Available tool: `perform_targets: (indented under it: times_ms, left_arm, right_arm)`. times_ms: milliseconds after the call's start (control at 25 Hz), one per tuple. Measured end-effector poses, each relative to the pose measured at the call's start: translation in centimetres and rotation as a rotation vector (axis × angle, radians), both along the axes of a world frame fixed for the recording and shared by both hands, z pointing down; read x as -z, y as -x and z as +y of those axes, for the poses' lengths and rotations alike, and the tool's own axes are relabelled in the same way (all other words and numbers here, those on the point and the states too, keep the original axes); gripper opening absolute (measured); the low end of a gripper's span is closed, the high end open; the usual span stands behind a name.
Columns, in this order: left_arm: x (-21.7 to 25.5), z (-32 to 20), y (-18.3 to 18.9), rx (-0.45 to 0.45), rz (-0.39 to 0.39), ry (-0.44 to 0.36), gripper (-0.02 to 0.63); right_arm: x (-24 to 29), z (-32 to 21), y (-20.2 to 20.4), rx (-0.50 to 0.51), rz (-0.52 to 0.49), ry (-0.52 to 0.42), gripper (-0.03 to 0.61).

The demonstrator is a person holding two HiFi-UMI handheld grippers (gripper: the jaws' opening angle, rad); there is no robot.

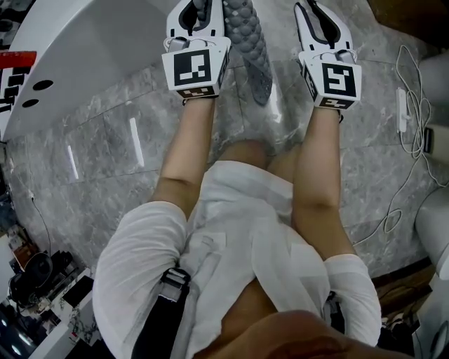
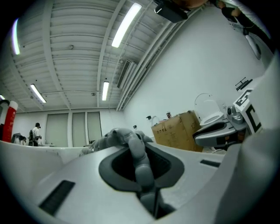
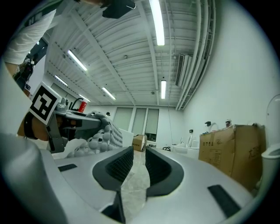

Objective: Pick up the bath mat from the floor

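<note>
The grey bubbly bath mat (image 1: 249, 49) hangs off the marble floor (image 1: 105, 147), folded into a long strip between my two grippers. My left gripper (image 1: 198, 8) is shut on the mat's edge. In the left gripper view the knobbly mat (image 2: 141, 159) is pinched between the jaws and drapes over them. My right gripper (image 1: 319, 14) is to the right of the mat and holds nothing. In the right gripper view its pads (image 3: 120, 164) stand a little apart, with only floor in the gap, so the right gripper (image 3: 134, 164) is open. The mat (image 3: 103, 133) hangs at its left.
A white bathtub (image 1: 77, 56) fills the upper left. White cables (image 1: 410, 105) trail over the floor at the right, beside a white fixture (image 1: 435, 77). Dark equipment (image 1: 35, 273) lies at the lower left. A cardboard box (image 2: 181, 129) stands by the far wall.
</note>
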State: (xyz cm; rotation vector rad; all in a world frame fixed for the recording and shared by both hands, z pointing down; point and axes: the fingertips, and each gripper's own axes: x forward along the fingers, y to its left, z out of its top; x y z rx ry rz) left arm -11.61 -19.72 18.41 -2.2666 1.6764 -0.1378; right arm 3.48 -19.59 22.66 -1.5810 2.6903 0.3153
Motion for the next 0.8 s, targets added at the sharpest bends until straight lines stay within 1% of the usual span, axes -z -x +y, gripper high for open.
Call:
perform_targets:
  times_ms: [240,400,560,800]
  left_arm:
    - [0.6,0.9,1.0,0.005,0.042,-0.012,0.046]
    - [0.5,1.4,1.3,0.009,0.034,-0.014,0.046]
    - [-0.1,1.7,1.5,0.019,0.041,0.003,0.046]
    - [-0.5,1.8,1.5,0.016,0.035,0.005,0.046]
  right_arm:
    - [0.8,0.2,-0.6,-0.019,-0.014,-0.021,0.086]
    - [1.2,0.4,-0.8,-0.026,-0.021,-0.027,0.069]
    - [1.4,0.6,-0.9,-0.028,-0.023,-0.029,0.05]
    - [1.5,0.7,-1.0,-0.032,-0.02,-0.008,0.028]
